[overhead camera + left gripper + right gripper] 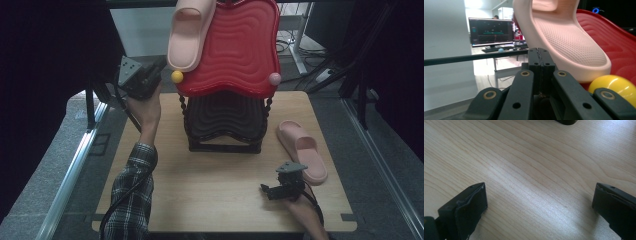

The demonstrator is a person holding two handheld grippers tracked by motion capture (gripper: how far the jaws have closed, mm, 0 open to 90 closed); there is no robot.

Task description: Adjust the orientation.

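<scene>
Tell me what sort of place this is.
Probably a lab or office set up for recording, not a home. A small wooden table stands between floor rails with dark curtains around it, and the left gripper view shows a lit monitor on a desk behind.

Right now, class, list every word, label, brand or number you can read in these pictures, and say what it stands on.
None can be read.
Monitor: coloured marks on its screen, too small and blurred.
Slippers, red tray, wooden table: no writing visible.
</scene>
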